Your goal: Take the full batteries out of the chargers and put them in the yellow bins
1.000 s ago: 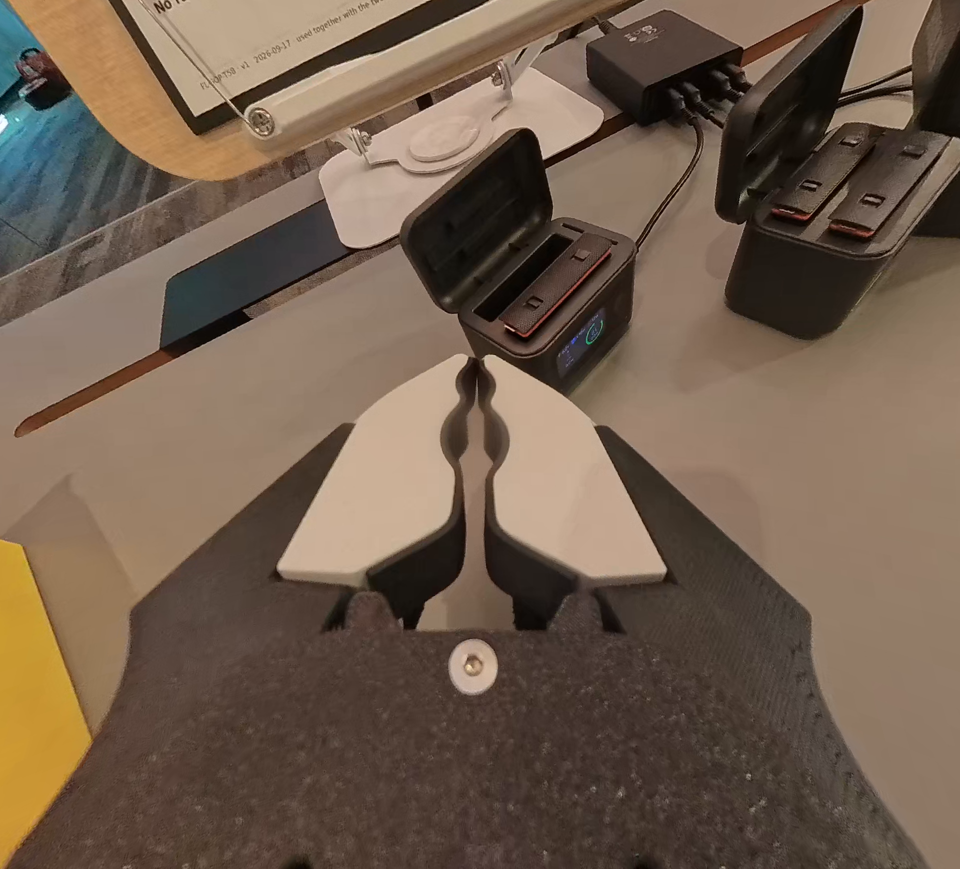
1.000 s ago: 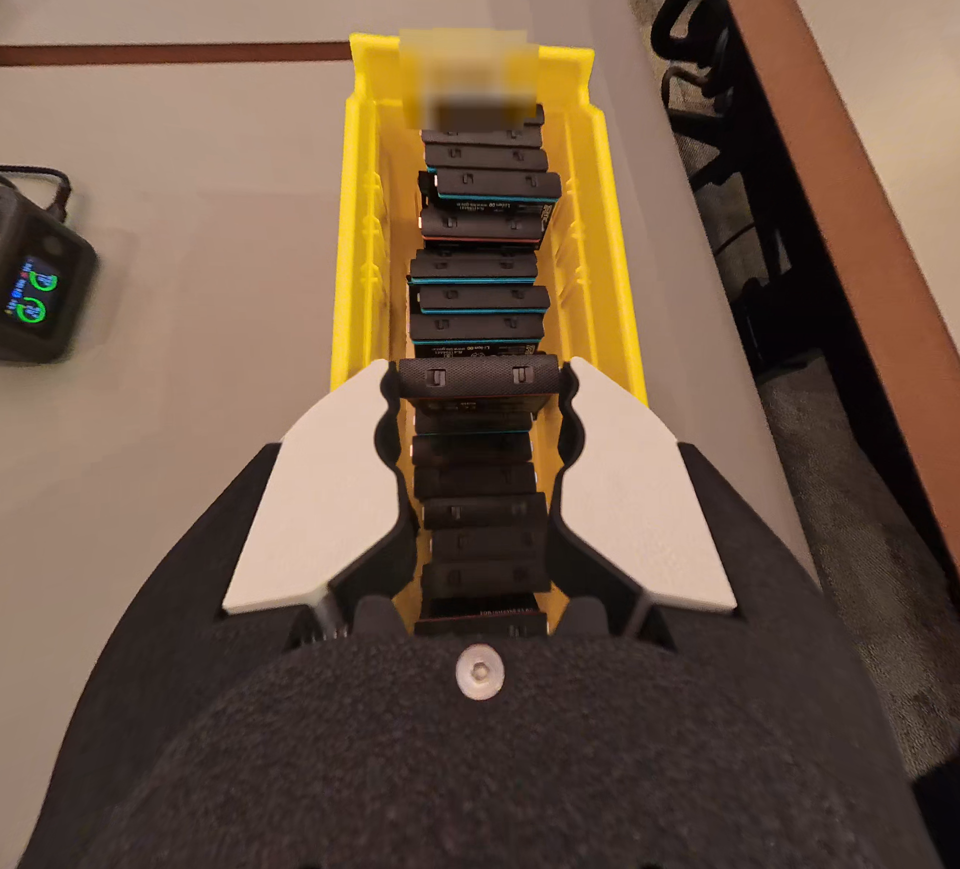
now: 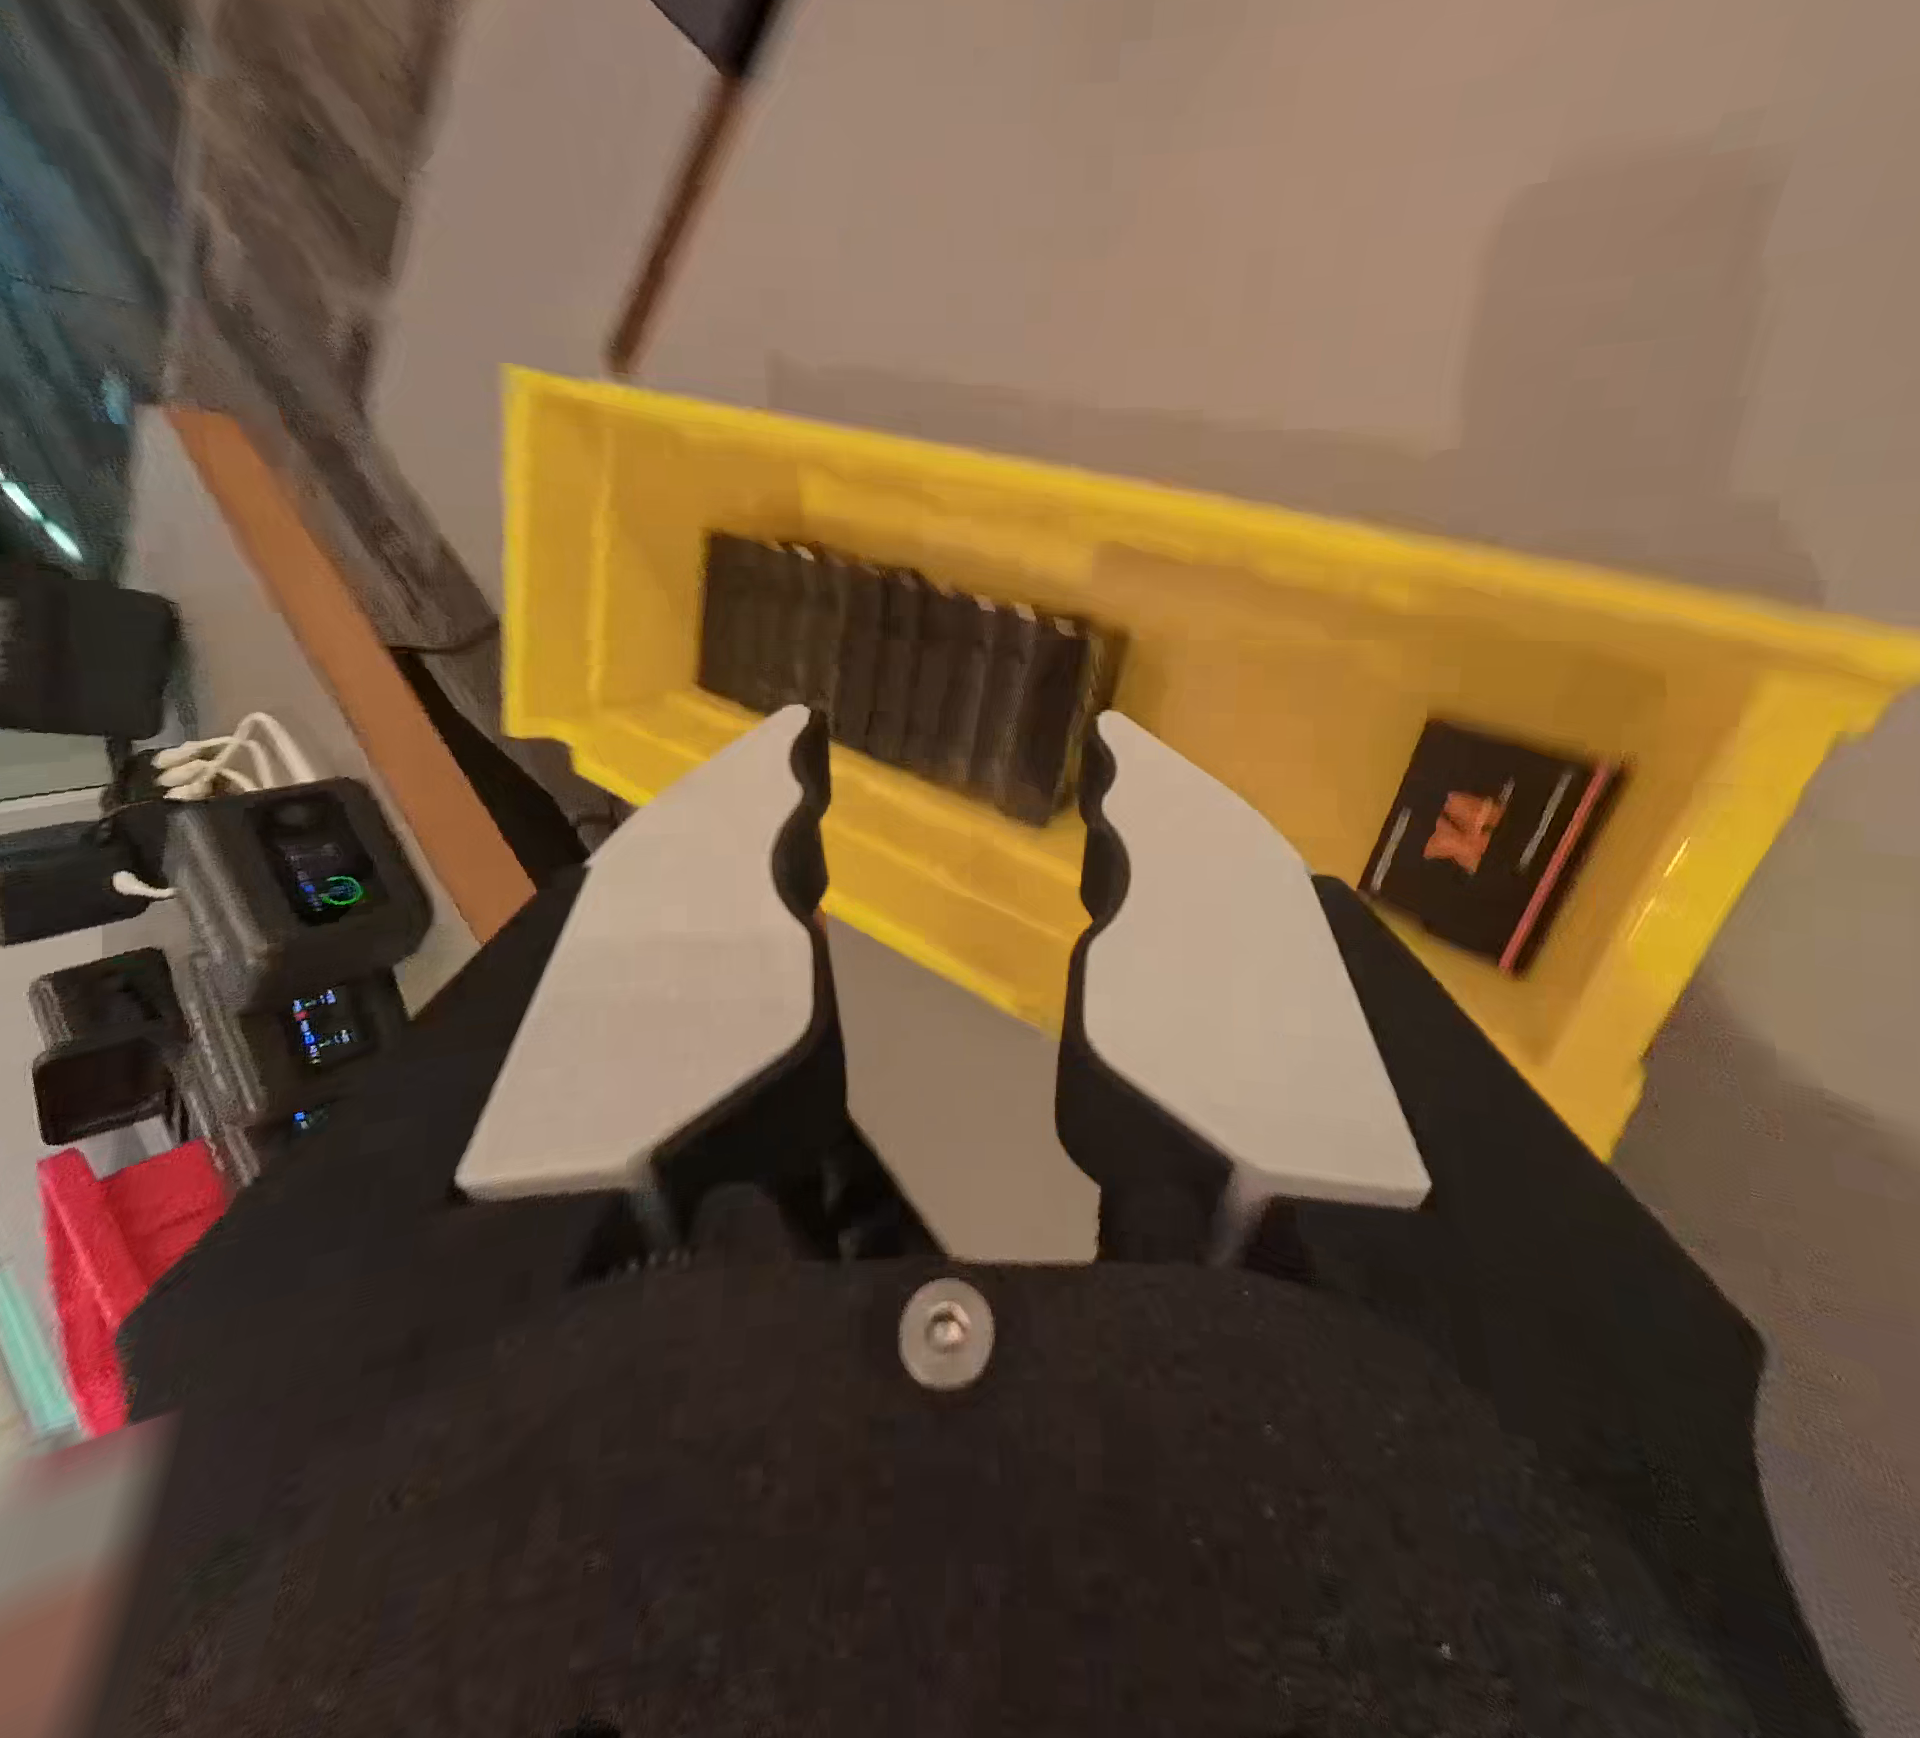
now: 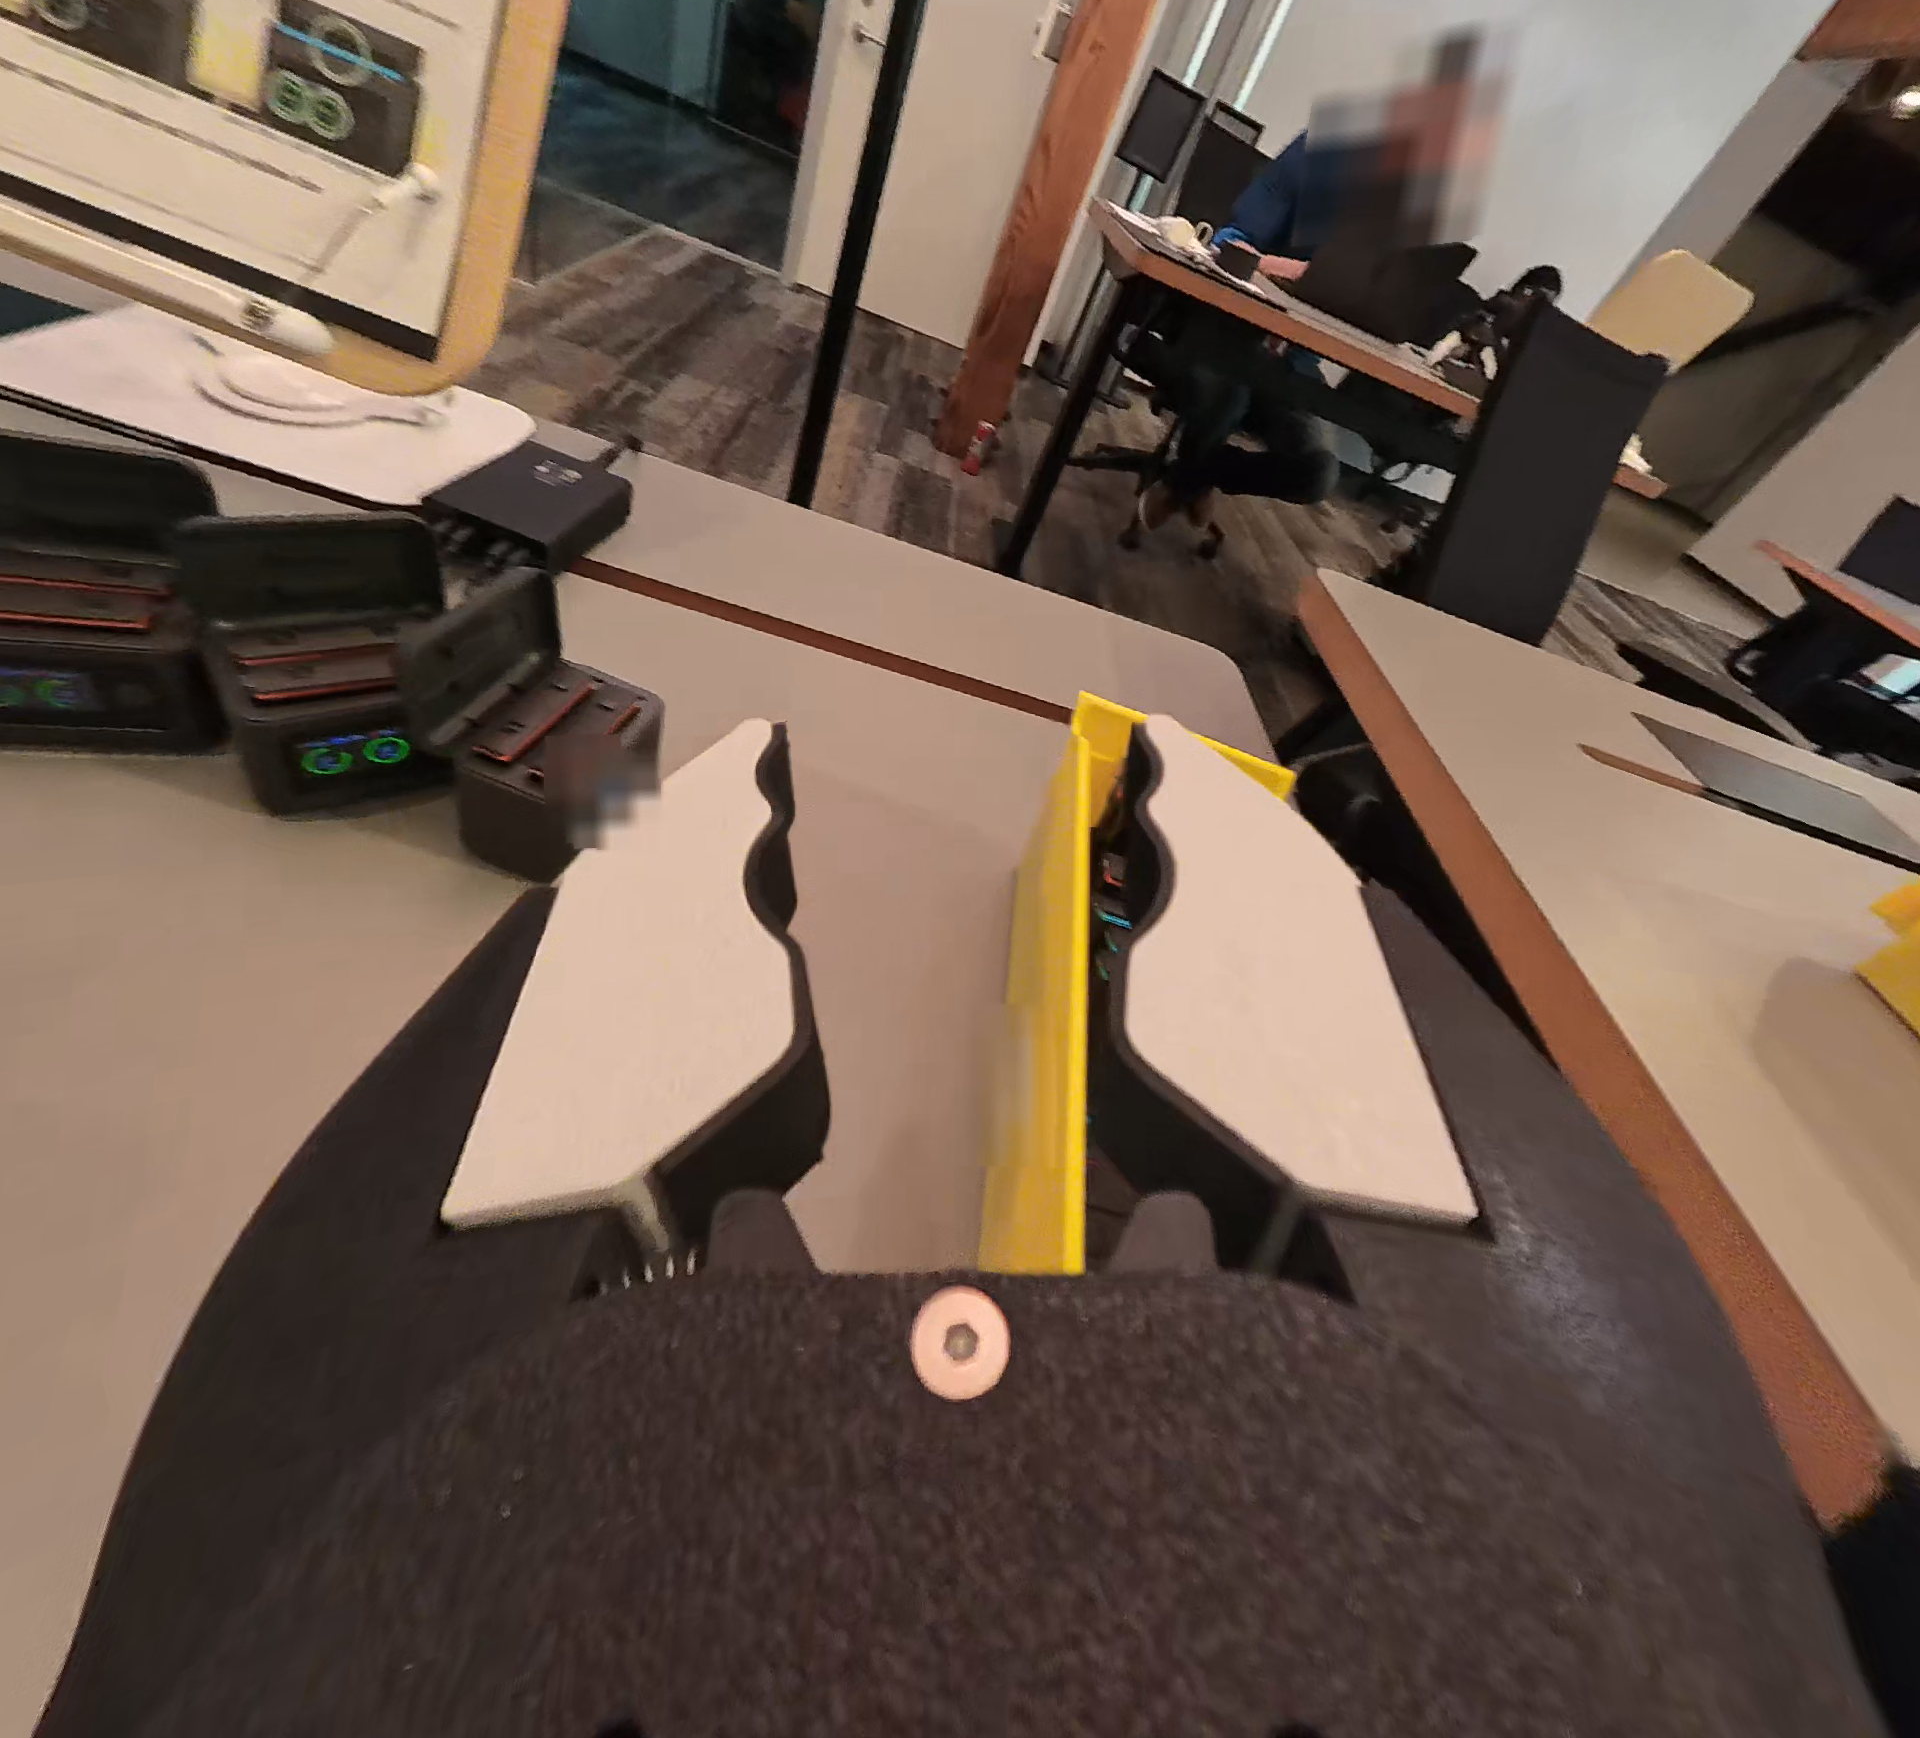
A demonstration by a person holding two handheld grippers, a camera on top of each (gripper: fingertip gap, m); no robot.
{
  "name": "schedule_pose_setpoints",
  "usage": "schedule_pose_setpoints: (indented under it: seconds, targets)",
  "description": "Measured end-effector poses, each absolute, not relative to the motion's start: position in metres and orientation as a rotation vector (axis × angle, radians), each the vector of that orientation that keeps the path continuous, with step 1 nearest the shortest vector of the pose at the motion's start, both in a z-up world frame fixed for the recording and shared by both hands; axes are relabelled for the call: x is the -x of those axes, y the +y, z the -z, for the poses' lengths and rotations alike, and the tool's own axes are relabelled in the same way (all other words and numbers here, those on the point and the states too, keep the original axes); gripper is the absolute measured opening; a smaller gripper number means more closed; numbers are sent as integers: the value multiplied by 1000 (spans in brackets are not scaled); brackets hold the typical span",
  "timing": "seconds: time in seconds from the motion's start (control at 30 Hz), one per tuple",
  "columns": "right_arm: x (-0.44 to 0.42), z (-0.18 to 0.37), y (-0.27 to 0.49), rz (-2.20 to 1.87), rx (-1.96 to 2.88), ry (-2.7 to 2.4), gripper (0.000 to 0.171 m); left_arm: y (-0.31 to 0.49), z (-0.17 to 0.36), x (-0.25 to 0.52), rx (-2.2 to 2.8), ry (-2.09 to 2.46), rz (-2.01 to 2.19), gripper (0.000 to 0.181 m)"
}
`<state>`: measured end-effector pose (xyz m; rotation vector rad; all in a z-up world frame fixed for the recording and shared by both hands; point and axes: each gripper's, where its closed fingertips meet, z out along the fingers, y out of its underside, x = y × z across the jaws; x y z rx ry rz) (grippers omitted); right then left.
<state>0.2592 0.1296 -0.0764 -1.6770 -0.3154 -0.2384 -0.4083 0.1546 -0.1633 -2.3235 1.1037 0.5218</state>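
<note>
In the blurred left wrist view, my left gripper [image 3: 956, 732] is open and empty over the near wall of a yellow bin [image 3: 1247, 545]. The bin holds a packed row of black batteries [image 3: 894, 680] and one loose battery with an orange mark [image 3: 1486, 847] at its right end. In the right wrist view, my right gripper [image 4: 961, 738] is open and empty. It is low over the table, with the left wall of another yellow bin [image 4: 1049, 961] between its fingers. Open black chargers [image 4: 561, 753] [image 4: 312, 712] with batteries and green-lit displays stand to the left.
A black power hub [image 4: 530, 499] and a sign board on a white stand [image 4: 260, 78] sit behind the chargers. More chargers [image 3: 312, 878] and a red object [image 3: 114, 1252] lie left of the bin. A person sits at a far desk [image 4: 1299, 286]. My right fingertips sit around 70 centimeters from my left ones.
My left gripper swung from the chargers to the yellow bin and opened. My right gripper let go of the battery it held over the bin, and its view tilted up toward the chargers and room.
</note>
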Motion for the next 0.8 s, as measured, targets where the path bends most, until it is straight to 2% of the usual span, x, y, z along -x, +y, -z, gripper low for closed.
schedule_pose_setpoints:
  seconds: [0.07, 0.17, 0.33, 0.5, 0.7, 0.8]
  targets:
    - [-248, 79, 128, 210, 1678, -341, 60, 152, 187, 422, 2399, 1253, -594, 42]
    - [-237, 86, 126, 189, 1691, -371, 59, 152, 209, 417, 2453, 1384, -569, 32]
    - [-229, 101, 123, 144, 1729, -382, 58, 147, 234, 424, 2616, 1527, -626, 34]
    - [-231, 112, 120, 111, 1757, -367, 58, 153, 240, 428, 2665, 1508, -647, 22]
    - [-230, 124, 118, 79, 1784, -349, 57, 147, 238, 425, 2684, 1528, -623, 14]
    - [-228, 127, 118, 66, 1788, -347, 57, 148, 240, 428, 2659, 1540, -668, 26]
